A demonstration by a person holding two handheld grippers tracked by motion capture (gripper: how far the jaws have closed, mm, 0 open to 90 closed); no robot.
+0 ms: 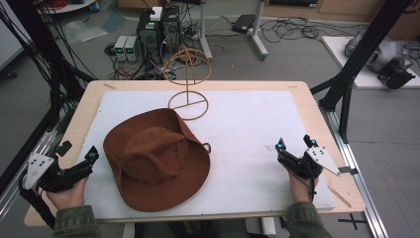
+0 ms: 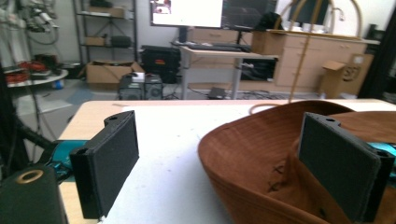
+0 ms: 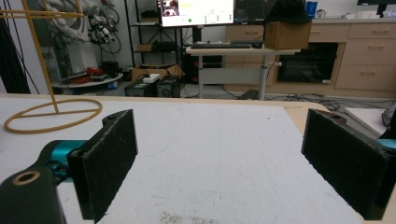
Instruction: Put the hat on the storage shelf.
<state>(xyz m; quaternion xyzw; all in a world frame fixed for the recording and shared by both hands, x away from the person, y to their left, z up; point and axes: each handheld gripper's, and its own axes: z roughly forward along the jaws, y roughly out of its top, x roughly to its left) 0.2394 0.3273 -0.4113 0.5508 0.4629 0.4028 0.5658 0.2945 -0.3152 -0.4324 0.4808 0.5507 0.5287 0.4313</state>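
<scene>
Hat (image 1: 158,161), brown and wide-brimmed, lay crown-up on the white board (image 1: 247,124) that covers the wooden table (image 1: 84,106), left of the board's middle and toward your side. Its far brim edge was curled upward, and that raised edge sat just in front of the ring base of the wire hat stand (image 1: 187,79), which stood upright at the back of the board; whether brim and ring touched could not be told from above.

Your left gripper (image 1: 78,157) sat at the left edge of the board, held in your left hand (image 1: 67,191), with its jaws spread wide and nothing between them. It was near the hat's left brim but apart from it. In the left gripper view the hat (image 2: 280,158) rose just ahead of the gripper's right-hand jaw, the brim curving across the lower right of that view, and bare board showed between the two pads.

Your right gripper (image 1: 294,144) rested on the right part of the board, well apart from the hat, in your right hand (image 1: 298,188). Its jaws were likewise parted and held nothing. In the right gripper view only bare white board (image 3: 210,149) lay between the pads, with the stand's ring base (image 3: 53,114) off to the far left of that view.
</scene>
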